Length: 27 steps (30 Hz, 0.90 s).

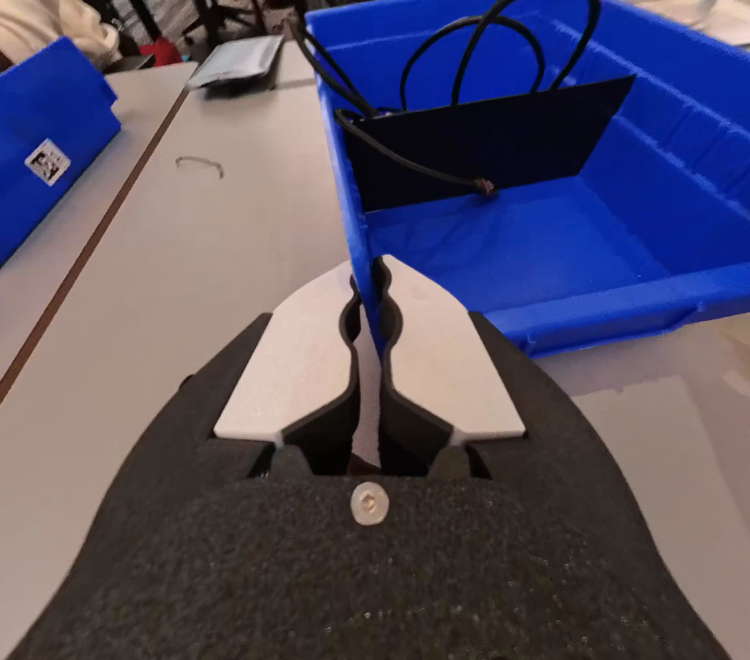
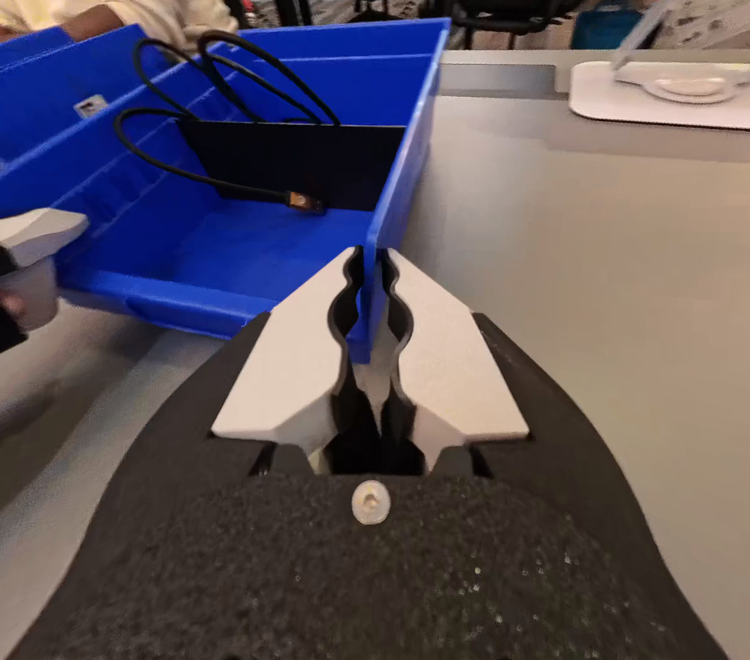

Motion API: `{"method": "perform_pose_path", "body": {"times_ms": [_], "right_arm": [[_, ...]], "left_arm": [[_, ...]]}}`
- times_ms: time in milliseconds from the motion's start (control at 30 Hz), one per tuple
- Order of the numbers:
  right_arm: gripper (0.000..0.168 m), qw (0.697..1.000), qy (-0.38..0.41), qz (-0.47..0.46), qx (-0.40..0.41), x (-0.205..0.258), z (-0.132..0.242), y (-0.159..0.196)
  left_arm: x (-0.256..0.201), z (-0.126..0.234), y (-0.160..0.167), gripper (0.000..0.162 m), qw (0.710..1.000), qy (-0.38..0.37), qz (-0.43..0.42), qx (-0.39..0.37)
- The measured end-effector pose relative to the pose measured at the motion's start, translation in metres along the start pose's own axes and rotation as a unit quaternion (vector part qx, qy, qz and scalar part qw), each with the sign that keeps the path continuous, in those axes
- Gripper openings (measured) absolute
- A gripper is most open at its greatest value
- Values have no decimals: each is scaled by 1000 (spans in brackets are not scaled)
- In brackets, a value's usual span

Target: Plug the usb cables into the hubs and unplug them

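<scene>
Left gripper (image 1: 371, 275) pinching the left wall of the blue bin (image 1: 633, 299), right gripper (image 2: 371, 259) pinching its right wall, black cable (image 2: 227, 80) draped over the black divider (image 2: 292, 161) inside the bin.

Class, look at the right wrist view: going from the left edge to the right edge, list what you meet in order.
Other tool's grey finger → black cable → black divider panel → blue bin's right wall, pinched by the right tool → bare grey table → white stand base.
</scene>
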State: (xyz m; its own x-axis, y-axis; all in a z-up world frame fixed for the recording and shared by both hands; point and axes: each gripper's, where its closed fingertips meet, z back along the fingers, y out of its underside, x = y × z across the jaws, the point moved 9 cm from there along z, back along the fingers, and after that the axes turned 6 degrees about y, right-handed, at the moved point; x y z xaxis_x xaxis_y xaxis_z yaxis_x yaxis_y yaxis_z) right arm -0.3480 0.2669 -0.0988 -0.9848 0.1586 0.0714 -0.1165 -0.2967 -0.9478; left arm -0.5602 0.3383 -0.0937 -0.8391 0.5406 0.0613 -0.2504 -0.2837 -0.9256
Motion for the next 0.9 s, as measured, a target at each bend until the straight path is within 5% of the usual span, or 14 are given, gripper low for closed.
{"method": "perform_pose_path", "body": {"times_ms": [167, 300, 500, 700, 900], "right_arm": [[17, 989, -97, 87, -71, -13, 29, -5], [10, 941, -190, 197, -200, -54, 88, -13], [0, 884, -200, 280, -317, -140, 167, -30], [0, 892, -133, 289, -321, -216, 204, -23], [0, 926, -30, 252, -280, -298, 221, -17]], "left_arm": [[10, 2, 3, 3, 996, 2, 94, -1], [9, 15, -5, 11, 992, -14, 114, -43], [-1, 51, -28, 14, 984, -49, 104, -134], [-29, 69, -38, 10, 977, -96, 76, -175], [-92, 61, -45, 9, 983, -32, 42, -174]]}}
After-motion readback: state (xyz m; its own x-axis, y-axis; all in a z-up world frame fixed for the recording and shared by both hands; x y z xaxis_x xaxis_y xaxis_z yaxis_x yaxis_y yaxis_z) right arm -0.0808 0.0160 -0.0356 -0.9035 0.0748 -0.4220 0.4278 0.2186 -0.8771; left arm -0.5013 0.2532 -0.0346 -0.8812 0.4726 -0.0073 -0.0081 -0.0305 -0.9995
